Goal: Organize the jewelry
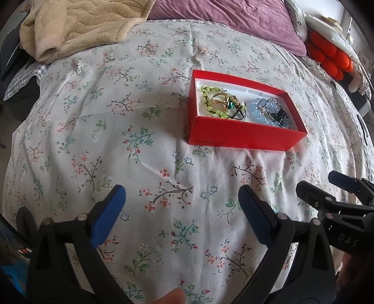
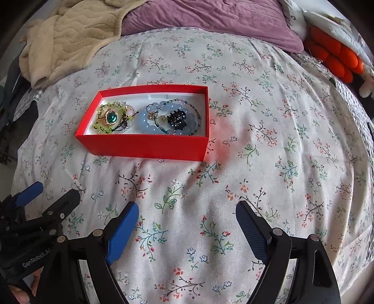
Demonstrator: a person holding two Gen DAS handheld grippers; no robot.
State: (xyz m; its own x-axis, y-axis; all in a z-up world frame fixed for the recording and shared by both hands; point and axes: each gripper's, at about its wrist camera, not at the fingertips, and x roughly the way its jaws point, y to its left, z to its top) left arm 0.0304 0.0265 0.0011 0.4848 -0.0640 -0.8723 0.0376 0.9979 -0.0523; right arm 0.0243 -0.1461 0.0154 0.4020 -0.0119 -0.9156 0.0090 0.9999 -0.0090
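Note:
A red box (image 1: 243,134) (image 2: 145,146) with a white inside lies on the floral bedspread. In it are a yellow-green bead bracelet (image 1: 211,105) (image 2: 102,125) with a gold ring set with a green stone (image 2: 111,117), a pale blue bead bracelet (image 1: 257,110) (image 2: 149,124), a thin dark bead chain (image 2: 187,105) and a black hair clip (image 2: 177,118). My left gripper (image 1: 181,190) is open and empty, near the front of the bed, short of the box. My right gripper (image 2: 187,208) is open and empty, also short of the box. Each gripper shows at the edge of the other's view.
A beige blanket (image 1: 77,25) (image 2: 70,37) lies bunched at the far left. A purple pillow (image 1: 229,21) (image 2: 205,18) sits at the head of the bed. An orange plush thing (image 1: 327,56) (image 2: 336,56) is at the far right edge.

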